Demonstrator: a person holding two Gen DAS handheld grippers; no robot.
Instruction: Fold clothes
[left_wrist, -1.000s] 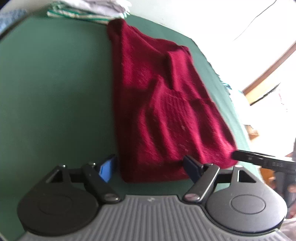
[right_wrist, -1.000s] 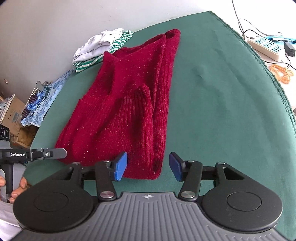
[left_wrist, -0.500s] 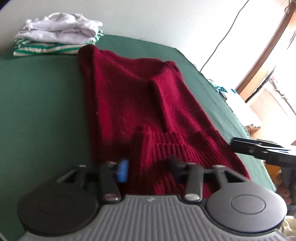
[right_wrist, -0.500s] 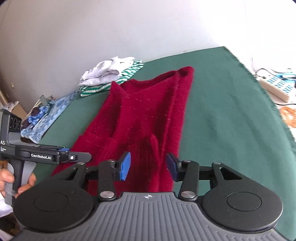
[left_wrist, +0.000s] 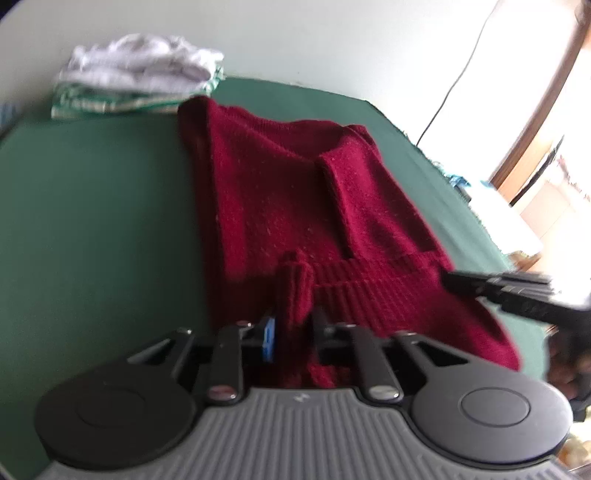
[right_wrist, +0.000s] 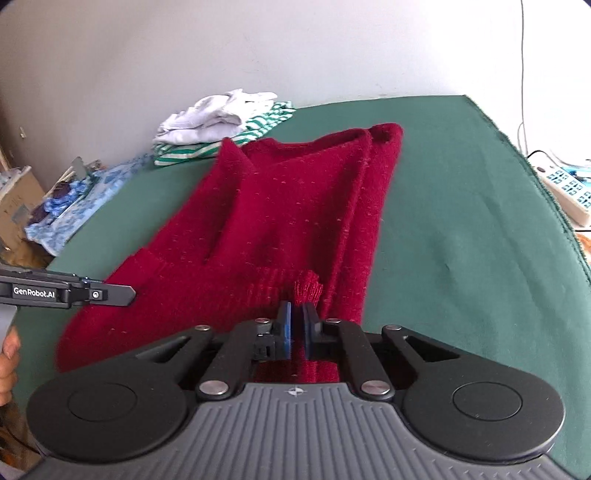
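While it lies on the green cloth-covered table, dark red knitted sweater, ribbed hem bunched between left gripper opening jaws, right gripper clamped on hem.

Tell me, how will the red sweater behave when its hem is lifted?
Probably floppy: the red sweater already bunches at the right gripper. Its thick knit looks fairly heavy, so it likely sags. It probably grips the green cloth rather than sliding.

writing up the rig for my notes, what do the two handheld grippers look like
Both match: the left gripper and the right gripper each have a grey ribbed body flanked by two round black discs, black linkage arms with silver pivot screws, and blue-padded jaws. Seen from the right wrist, the left one's black side bar reads "GenRobot.AI" in white. No cables show.
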